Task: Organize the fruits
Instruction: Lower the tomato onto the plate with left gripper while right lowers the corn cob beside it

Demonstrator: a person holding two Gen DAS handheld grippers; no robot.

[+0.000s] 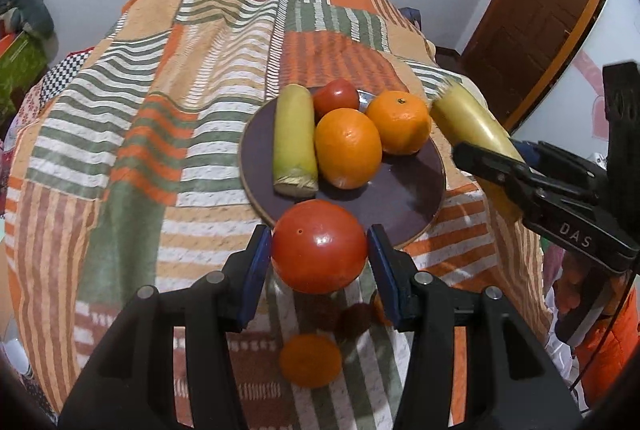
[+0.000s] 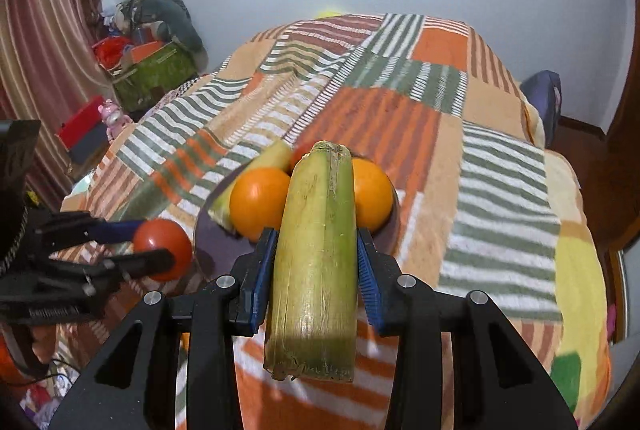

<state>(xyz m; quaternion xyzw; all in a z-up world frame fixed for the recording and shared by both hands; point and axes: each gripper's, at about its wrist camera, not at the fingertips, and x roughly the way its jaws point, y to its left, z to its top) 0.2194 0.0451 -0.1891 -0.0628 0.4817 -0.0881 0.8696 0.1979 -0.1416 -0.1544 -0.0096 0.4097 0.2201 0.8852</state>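
My left gripper (image 1: pixel 319 254) is shut on a red tomato (image 1: pixel 319 246) and holds it above the near rim of a dark round plate (image 1: pixel 400 198). The plate holds a green-yellow corn cob (image 1: pixel 294 140), a second tomato (image 1: pixel 336 97) and two oranges (image 1: pixel 348 153) (image 1: pixel 399 122). My right gripper (image 2: pixel 316 270) is shut on another corn cob (image 2: pixel 316 262), held in the air just right of the plate; it also shows in the left wrist view (image 1: pixel 472 126). A small orange (image 1: pixel 310 360) lies on the cloth below the left gripper.
The plate sits on a table under a striped patchwork cloth (image 1: pixel 160 150). Small dark red fruits (image 1: pixel 354 316) lie on the cloth near the small orange. Boxes and clutter (image 2: pixel 148 70) stand on the floor at the left; a wooden door (image 1: pixel 540 10) is at the right.
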